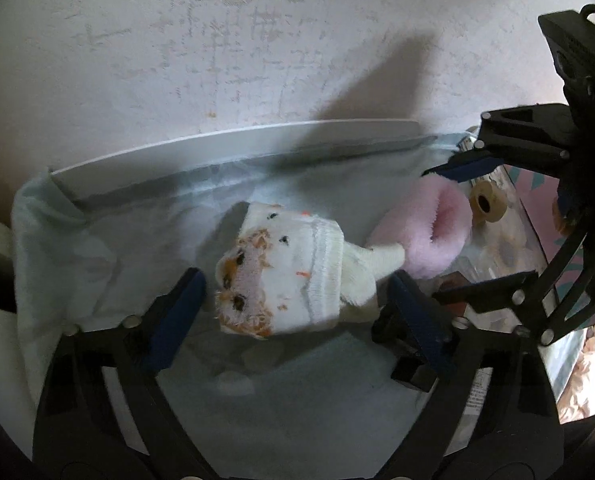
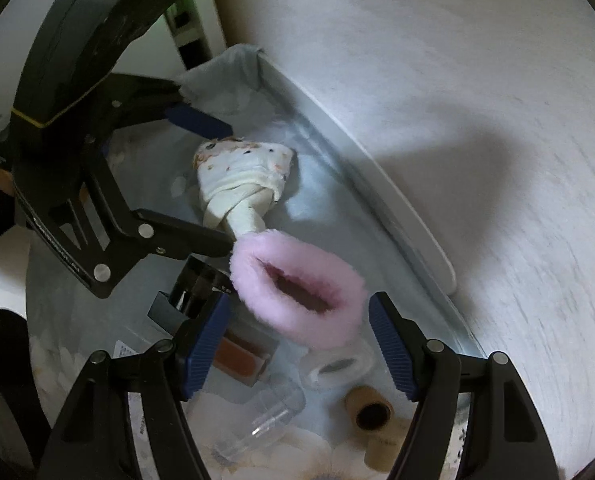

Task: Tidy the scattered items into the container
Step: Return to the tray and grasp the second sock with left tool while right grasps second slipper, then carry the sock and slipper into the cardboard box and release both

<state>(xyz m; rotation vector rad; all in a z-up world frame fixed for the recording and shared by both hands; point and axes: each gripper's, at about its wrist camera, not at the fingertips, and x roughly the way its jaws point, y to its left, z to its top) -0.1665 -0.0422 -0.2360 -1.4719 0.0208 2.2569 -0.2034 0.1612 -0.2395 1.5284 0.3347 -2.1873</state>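
A rolled white sock with orange and black specks [image 1: 285, 276] lies inside the cloth-lined container [image 1: 233, 142], between the open blue pads of my left gripper [image 1: 297, 312]. It also shows in the right wrist view [image 2: 245, 176]. A fluffy pink cuff [image 1: 437, 232] lies beside it, touching the sock's twisted end. In the right wrist view the pink cuff [image 2: 301, 288] sits between the open fingers of my right gripper [image 2: 301, 348]; nothing is gripped. The left gripper [image 2: 209, 184] hovers over the sock there.
A tan tape roll [image 2: 371, 412], a clear plastic tube [image 2: 265, 420], a clear ring [image 2: 337, 366], a brown block [image 2: 241, 360] and a dark glossy box [image 2: 193, 288] lie in the container. A pale wall [image 2: 457, 120] rises behind its white rim [image 2: 397, 216].
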